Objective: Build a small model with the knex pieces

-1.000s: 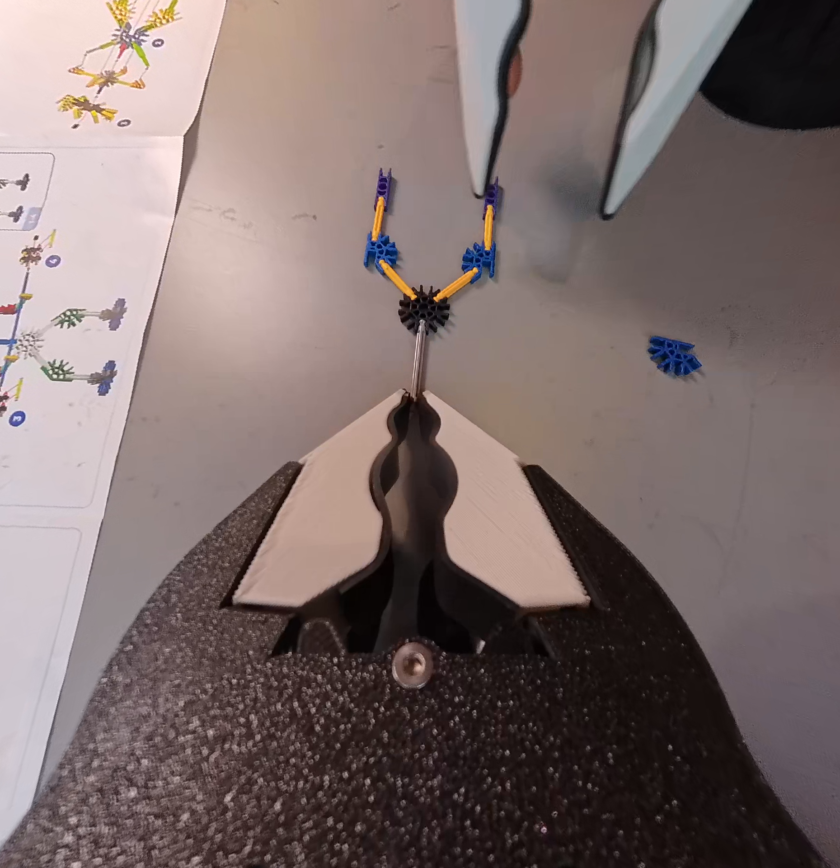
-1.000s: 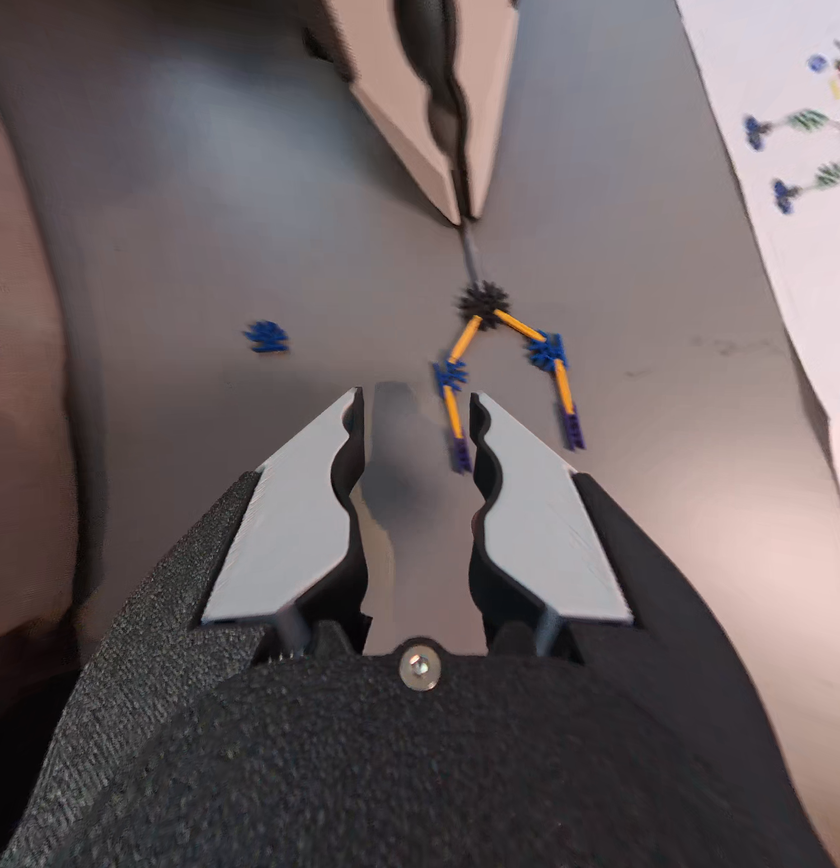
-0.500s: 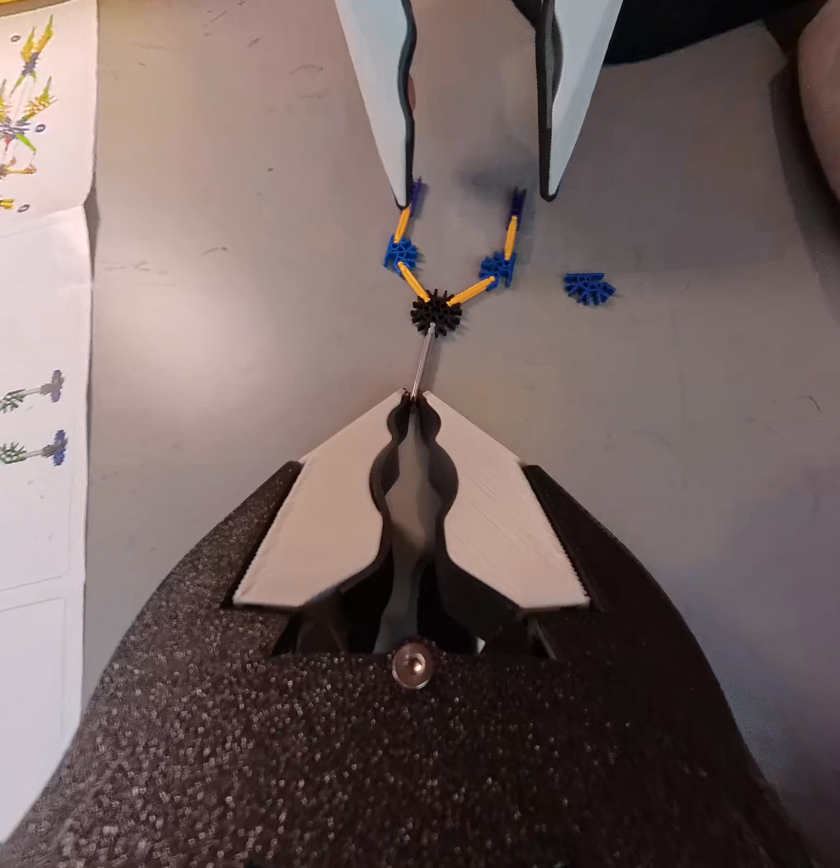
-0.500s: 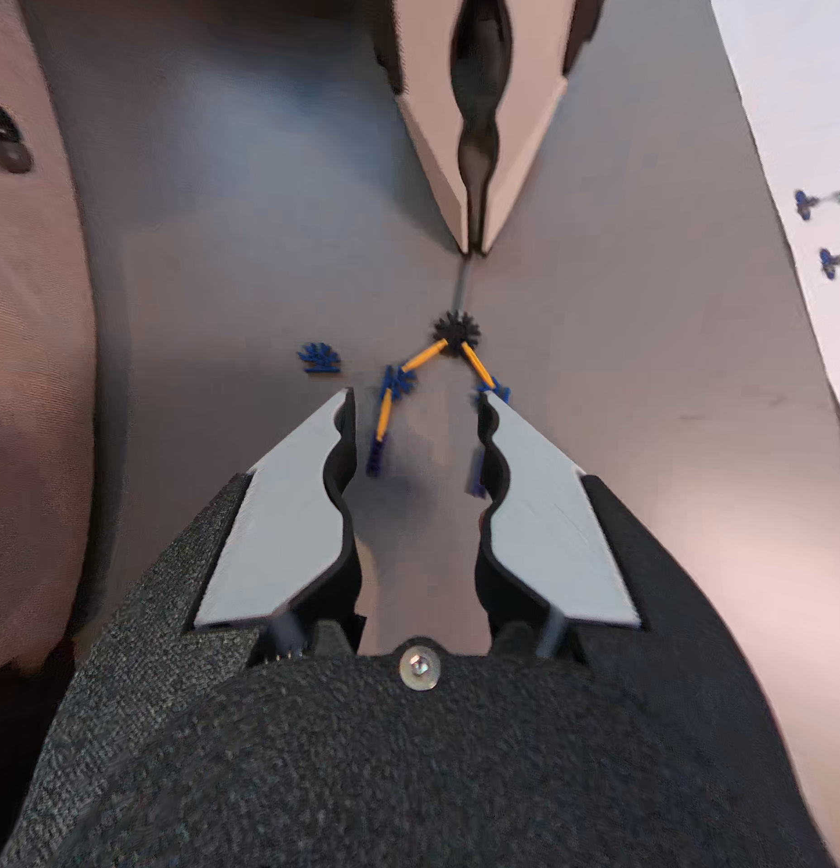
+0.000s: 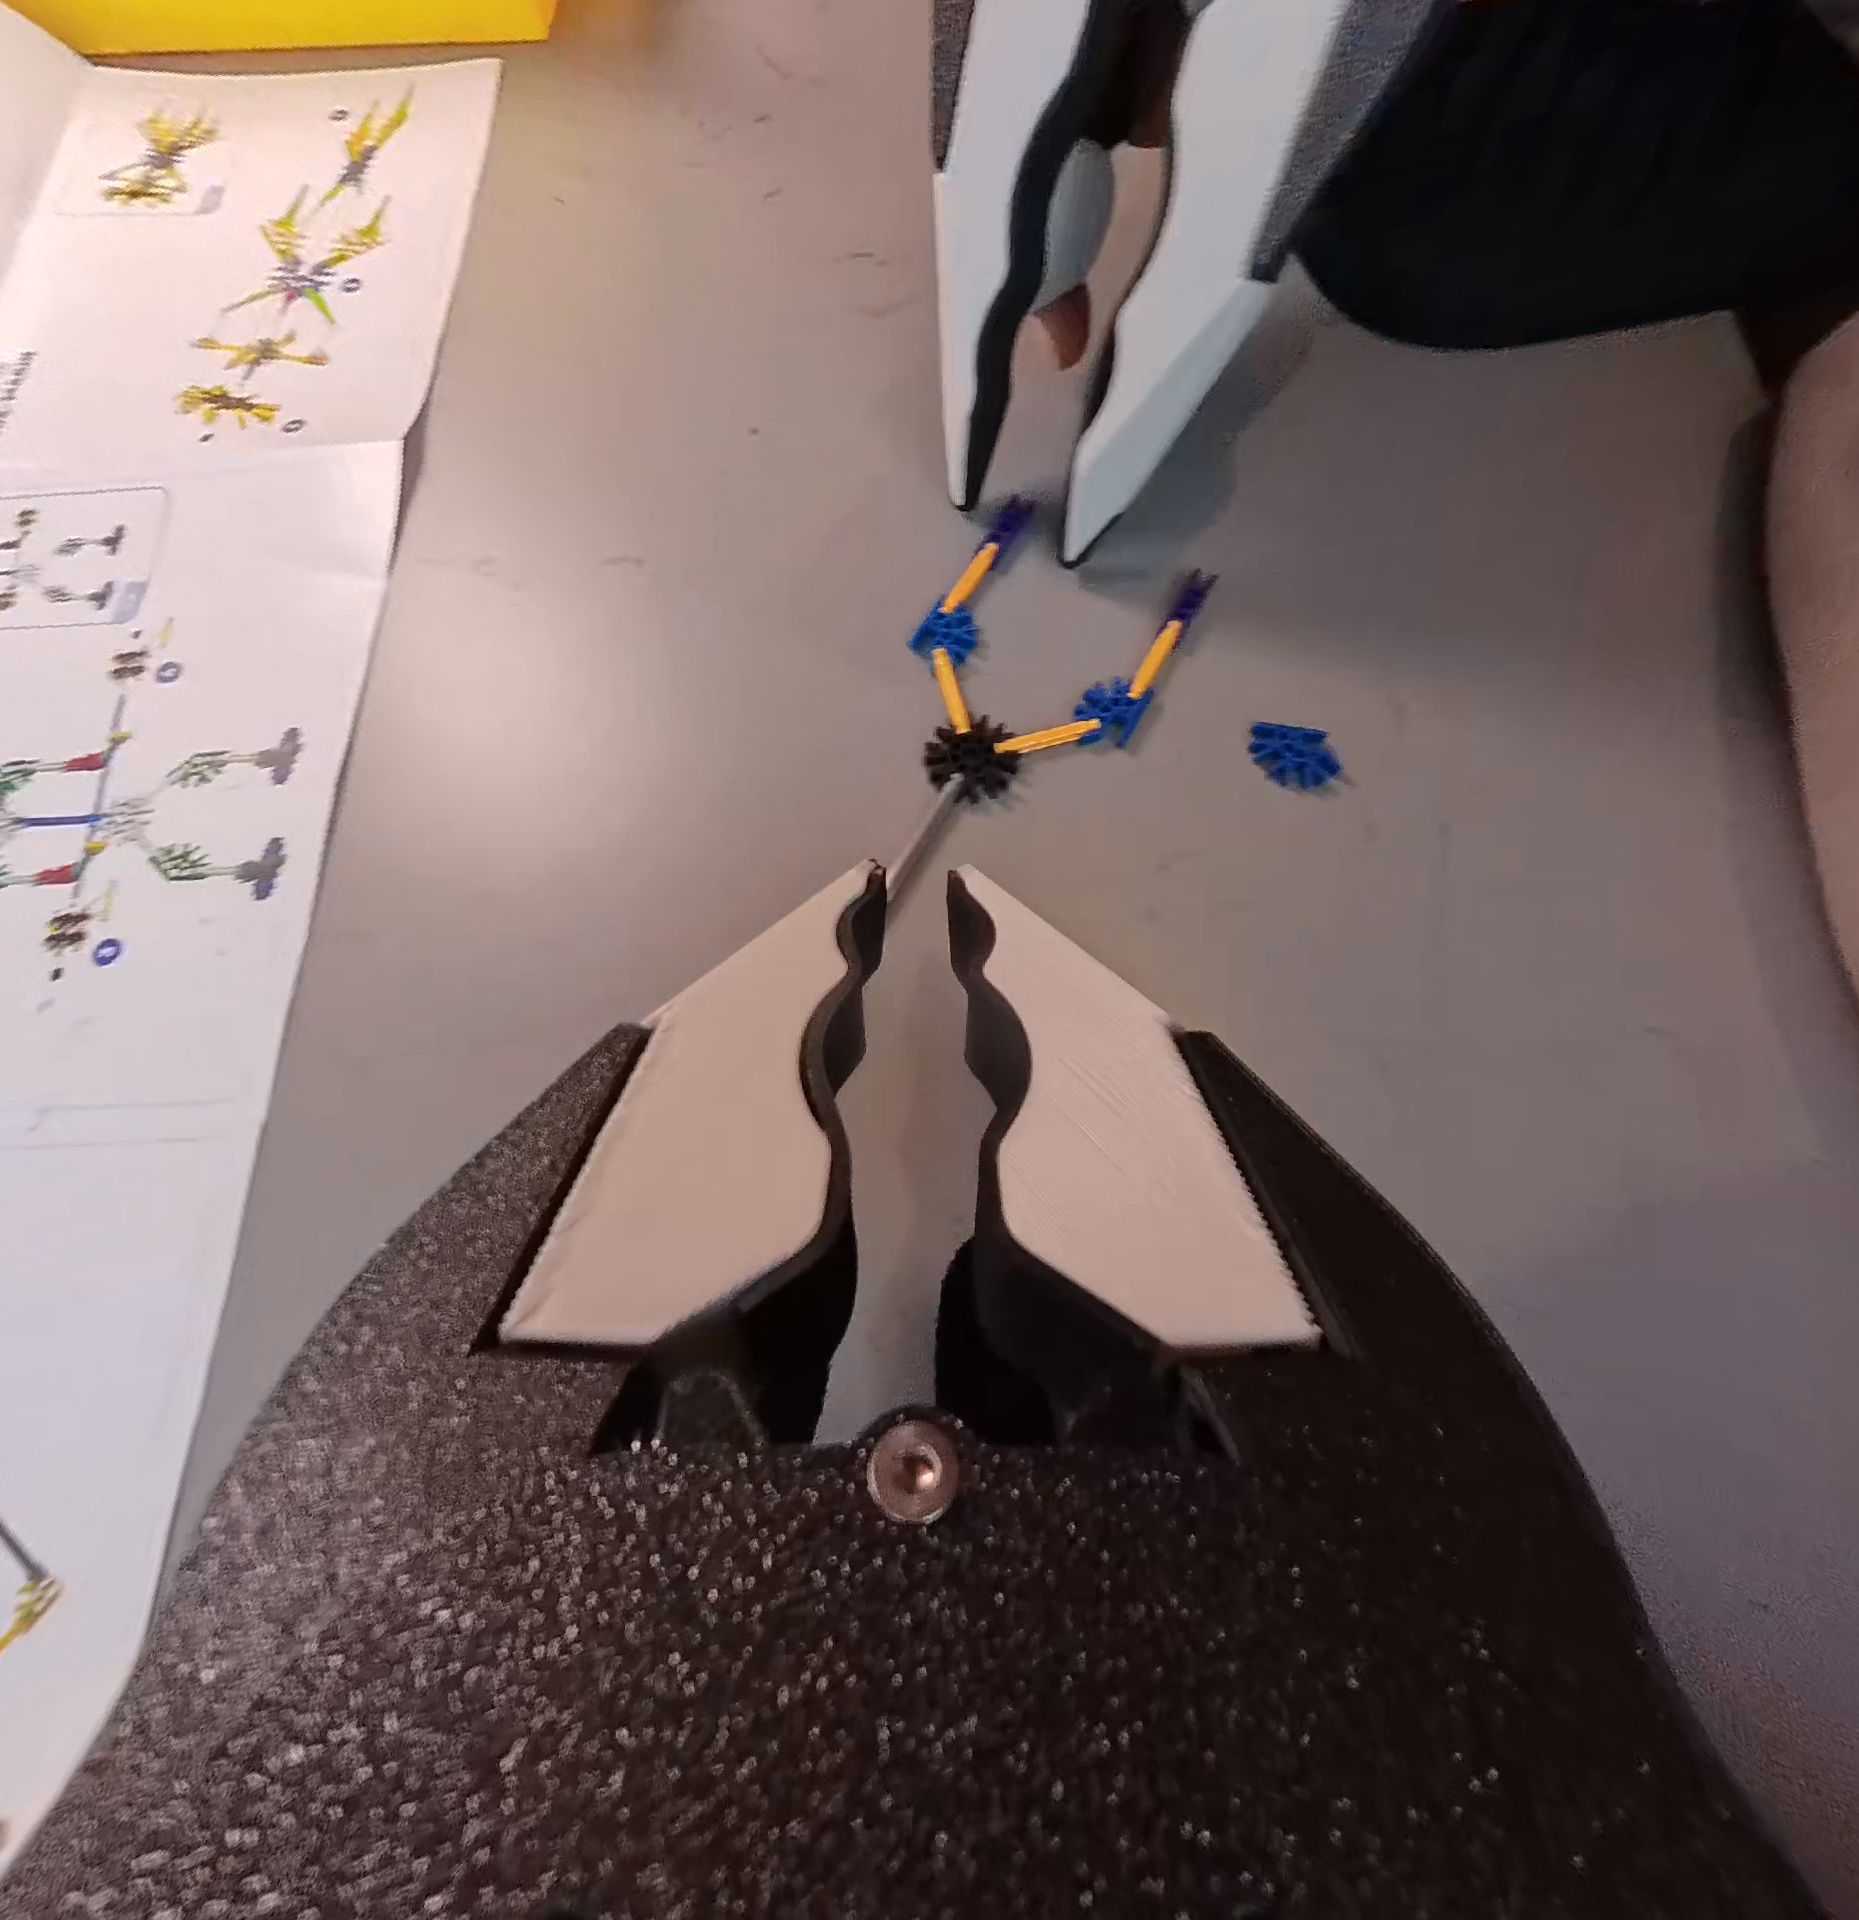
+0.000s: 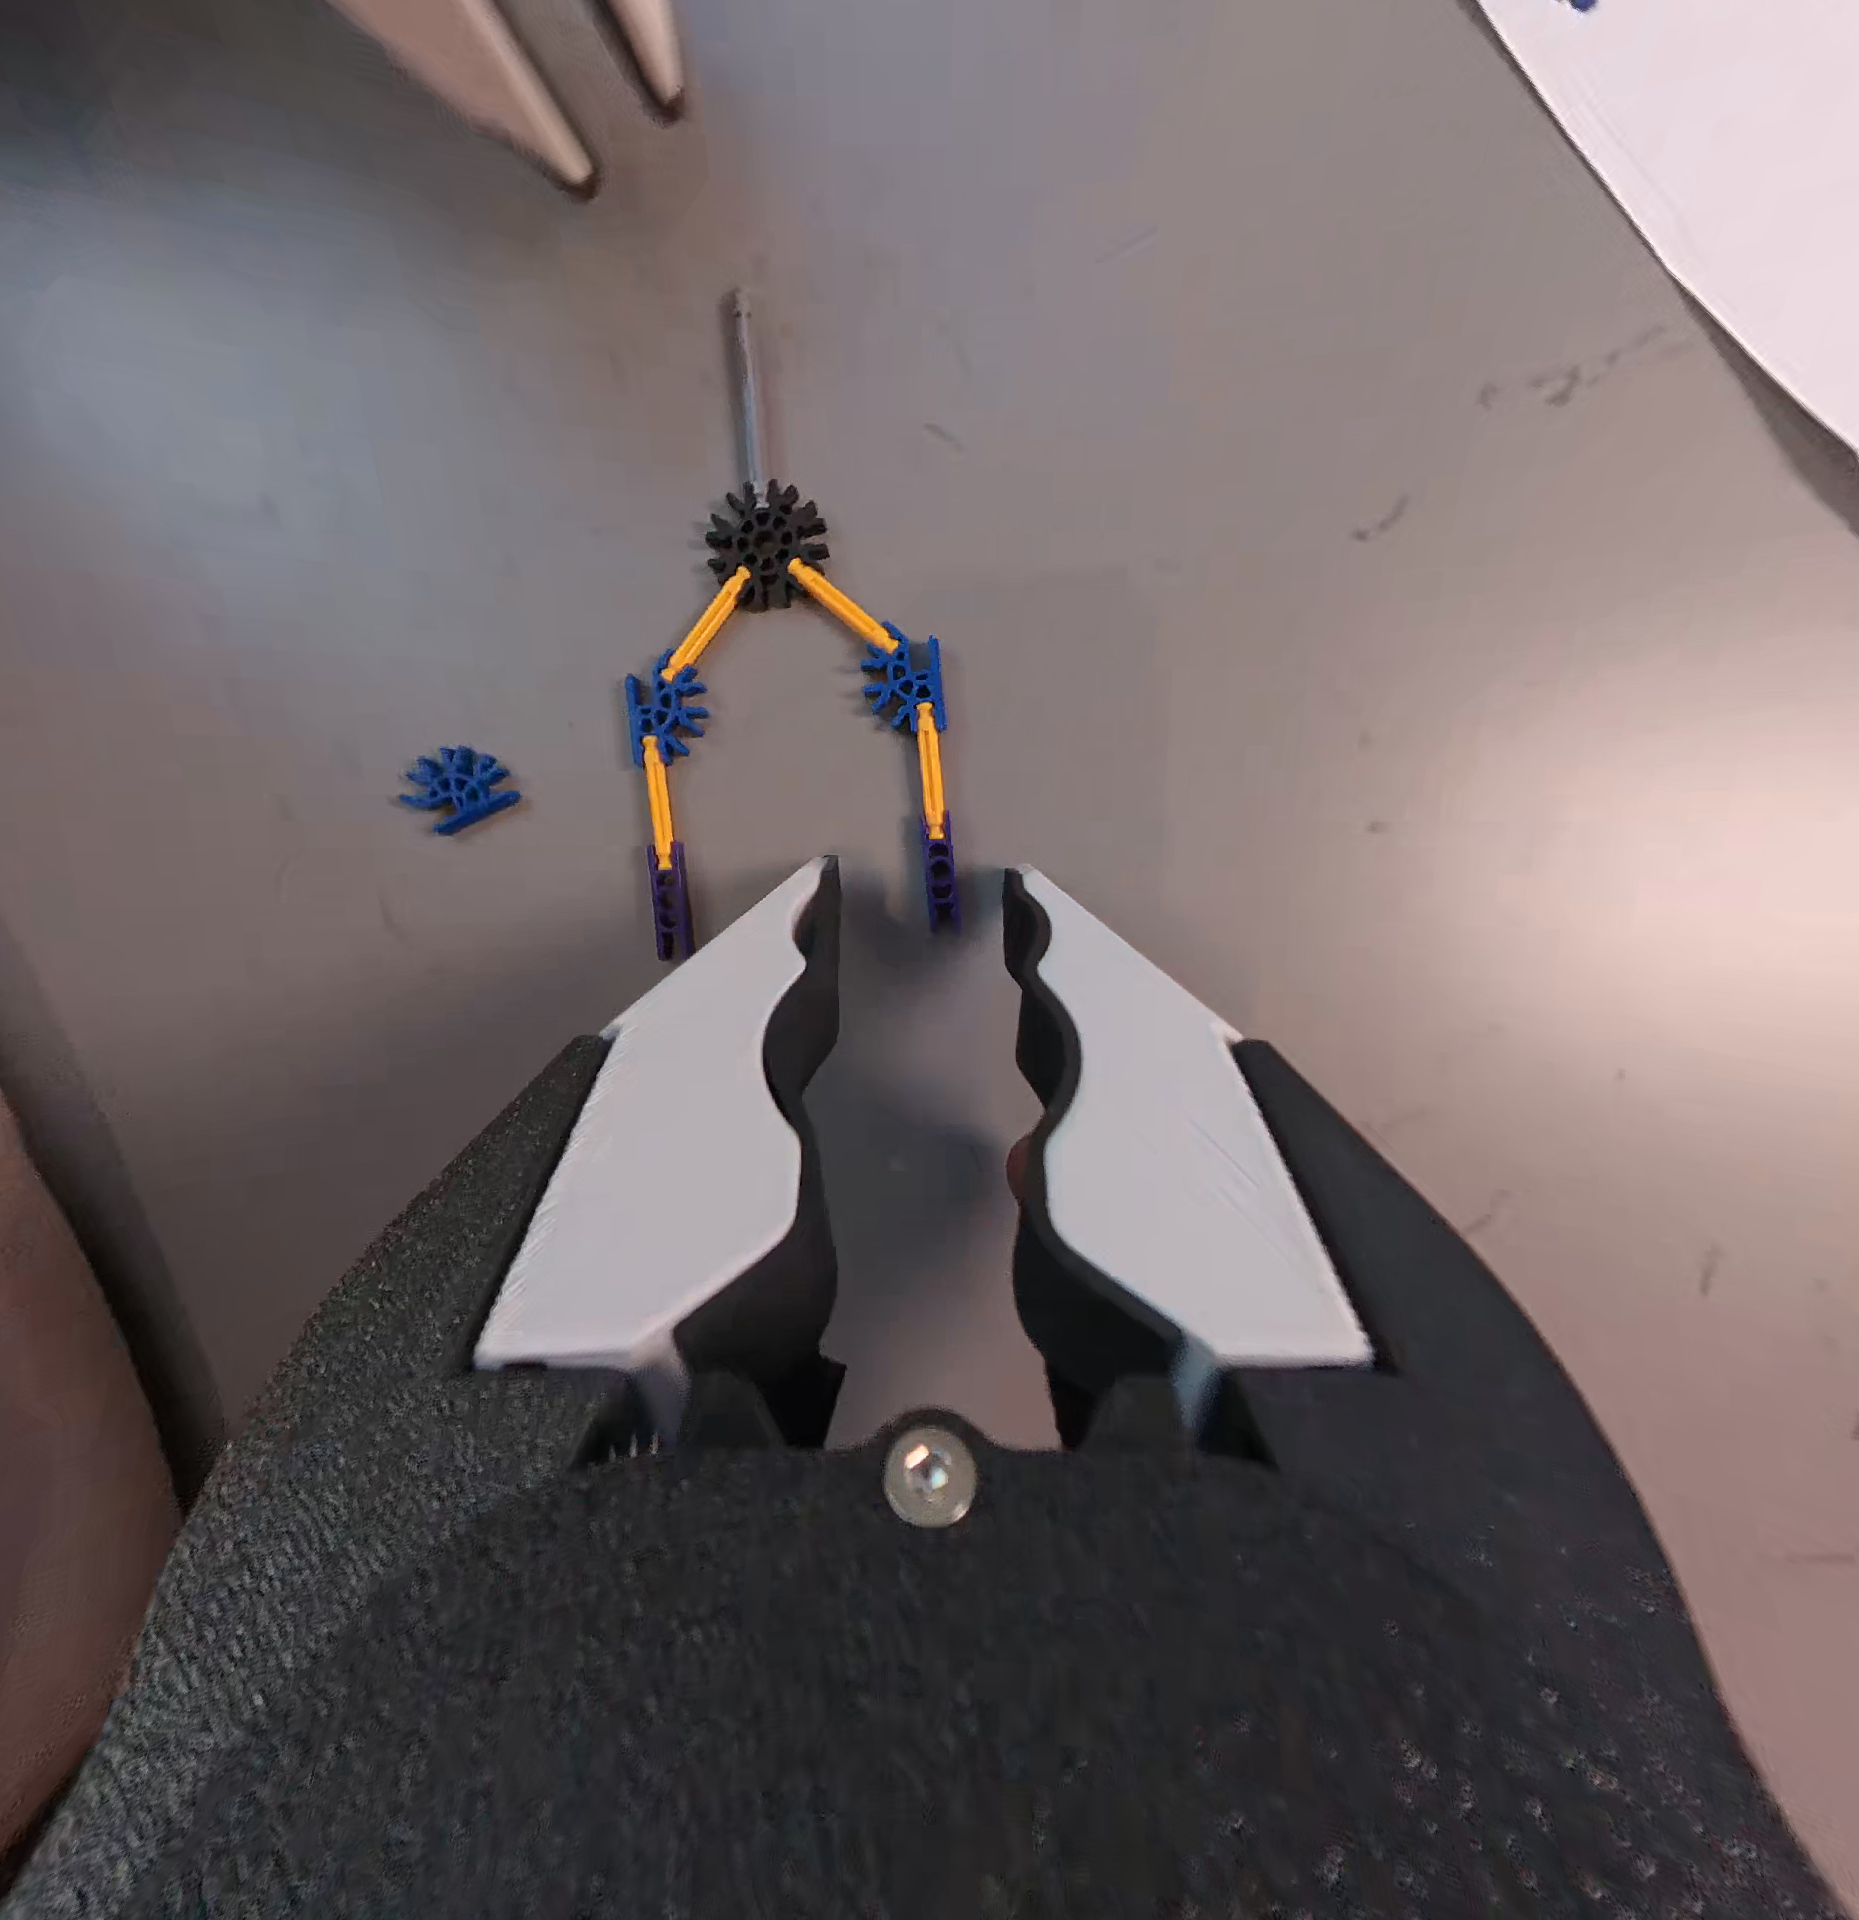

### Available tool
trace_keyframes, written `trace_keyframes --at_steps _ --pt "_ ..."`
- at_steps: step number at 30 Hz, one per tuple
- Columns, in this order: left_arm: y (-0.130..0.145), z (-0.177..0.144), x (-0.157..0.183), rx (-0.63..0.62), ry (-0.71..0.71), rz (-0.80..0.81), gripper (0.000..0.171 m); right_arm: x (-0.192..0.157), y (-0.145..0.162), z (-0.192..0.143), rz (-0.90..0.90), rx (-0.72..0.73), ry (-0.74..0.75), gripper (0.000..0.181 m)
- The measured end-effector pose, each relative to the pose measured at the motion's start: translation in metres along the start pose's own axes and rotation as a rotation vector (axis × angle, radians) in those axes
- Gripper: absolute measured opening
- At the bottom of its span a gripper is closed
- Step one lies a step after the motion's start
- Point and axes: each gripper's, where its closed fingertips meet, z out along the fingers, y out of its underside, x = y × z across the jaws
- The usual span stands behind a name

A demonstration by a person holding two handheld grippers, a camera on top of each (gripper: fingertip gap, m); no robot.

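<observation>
Tongs (image 5: 909, 883) and tongs (image 6: 914, 883), both parted, flank rod assembly (image 6: 764, 540).

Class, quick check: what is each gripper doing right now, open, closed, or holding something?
Left gripper: open, holding nothing; the grey rod lies at its fingertips.
Right gripper: open, empty, tips beside a purple connector.

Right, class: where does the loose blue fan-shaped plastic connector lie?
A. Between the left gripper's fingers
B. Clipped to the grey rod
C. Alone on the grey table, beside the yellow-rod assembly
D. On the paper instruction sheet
C: the loose blue fan-shaped plastic connector lies on the grey table, apart from the yellow-rod assembly.
</observation>
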Motion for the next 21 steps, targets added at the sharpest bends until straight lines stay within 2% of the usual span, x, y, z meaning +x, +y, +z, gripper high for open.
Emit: trace_keyframes --at_steps 3,6,12,14,16,21 --pt "-0.009 0.007 0.03 -0.005 0.088 0.02 0.013 0.003 0.0 0.0 0.169 0.024 0.066 0.017" --pt "-0.015 0.021 0.055 -0.015 0.148 0.041 0.02 0.003 0.003 -0.001 0.258 0.057 0.139 0.007" --pt "-0.015 0.045 0.084 -0.056 0.19 0.075 0.041 -0.008 0.009 -0.005 0.359 0.095 0.178 0.005" --pt "-0.011 0.049 0.087 -0.077 0.182 0.104 0.041 -0.018 0.009 -0.005 0.376 0.1 0.14 0.008" --pt "-0.008 0.051 0.09 -0.088 0.19 0.122 0.034 -0.026 0.008 -0.005 0.38 0.101 0.108 0.02" --pt "-0.006 0.05 0.095 -0.09 0.223 0.123 0.024 -0.017 -0.002 -0.015 0.344 0.157 0.106 0.022"
